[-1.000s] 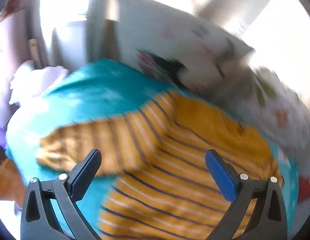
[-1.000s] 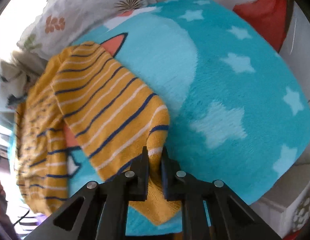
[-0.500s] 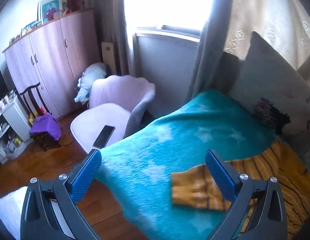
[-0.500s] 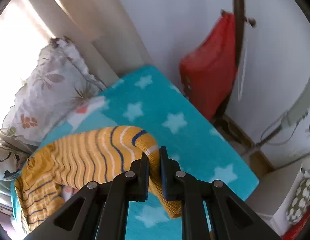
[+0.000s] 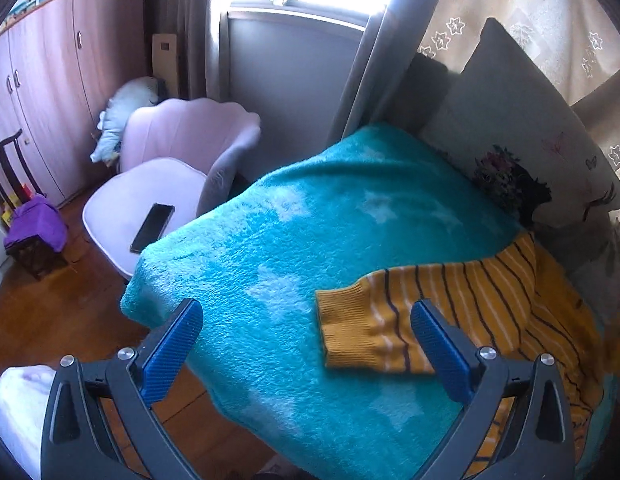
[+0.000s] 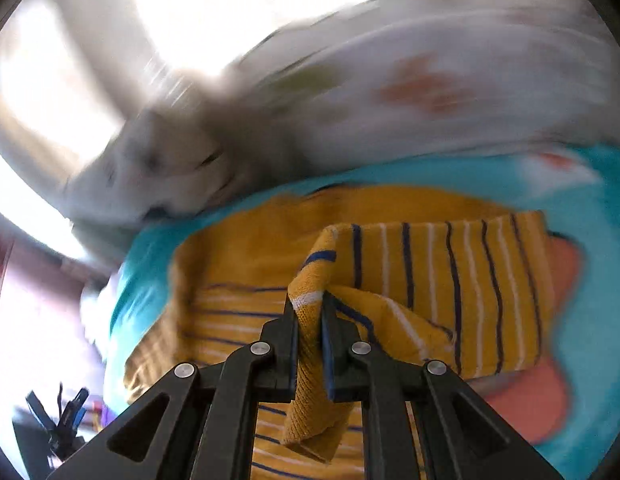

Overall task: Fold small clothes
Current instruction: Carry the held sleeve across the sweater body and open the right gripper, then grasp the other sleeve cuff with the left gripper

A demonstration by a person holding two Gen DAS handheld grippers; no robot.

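Since the earlier frames the right gripper (image 6: 310, 312) has swung its sleeve cuff back over the body of the sweater, and that view is now smeared with motion blur, while the left view has barely shifted from half a second ago.

Biggest thing in sight is the bed, covered by a teal star blanket (image 5: 310, 248), with pillows (image 5: 522, 128) propped along the far side. A pale pink chair (image 5: 177, 152) sits beside the bed with a phone (image 5: 152, 227) on its seat.

On the blanket lies the yellow striped sweater (image 6: 237, 248), spread mostly flat. In the left view one sleeve (image 5: 394, 320) stretches out across the blanket, cuff end pointing away from the body, not folded in yet.

The right gripper is clenched on the cuff of the other sleeve (image 6: 310, 304), fabric pinched between its jaws and draped down below them, carried over the sweater's front.

The left gripper (image 5: 305, 344) is spread wide, grasping nothing, hovering just above the blanket with the outstretched cuff near its right finger.

Progress-wise I'd call it early: first sleeve fold is mid-way, second sleeve and the body fold are left.
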